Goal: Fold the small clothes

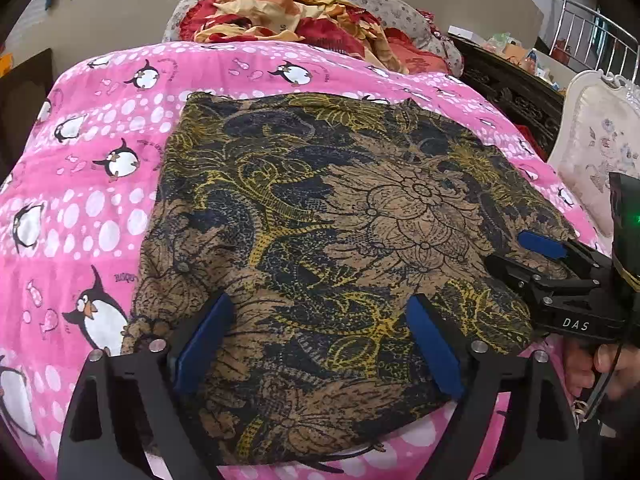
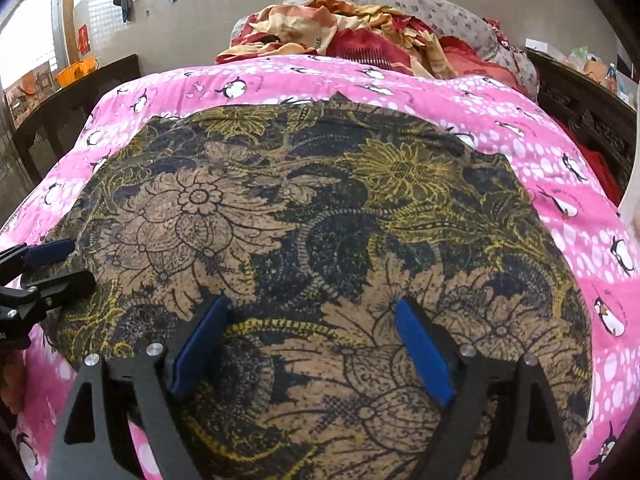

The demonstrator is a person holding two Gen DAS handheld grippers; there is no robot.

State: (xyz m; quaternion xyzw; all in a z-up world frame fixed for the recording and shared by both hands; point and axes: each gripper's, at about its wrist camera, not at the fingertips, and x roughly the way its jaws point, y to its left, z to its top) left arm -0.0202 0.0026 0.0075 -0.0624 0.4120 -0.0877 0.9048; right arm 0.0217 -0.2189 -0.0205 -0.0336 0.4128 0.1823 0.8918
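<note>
Batik garment [image 1: 320,216]: brown, black and yellow floral print, spread flat on the pink penguin bedsheet [image 1: 80,184], nearer the bed's front edge.
Left claw [image 1: 320,312]: open wide, blue pads over the garment's near left part, nothing held.
Right claw [image 2: 312,316]: open wide over the near right part, empty.
Crumpled red-and-orange cloth [image 1: 288,16]: heaped at the bed's far edge.

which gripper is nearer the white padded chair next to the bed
Right. The right gripper is over the floral garment's side that faces the white chair; the left gripper is at the opposite side, farther away.
</note>
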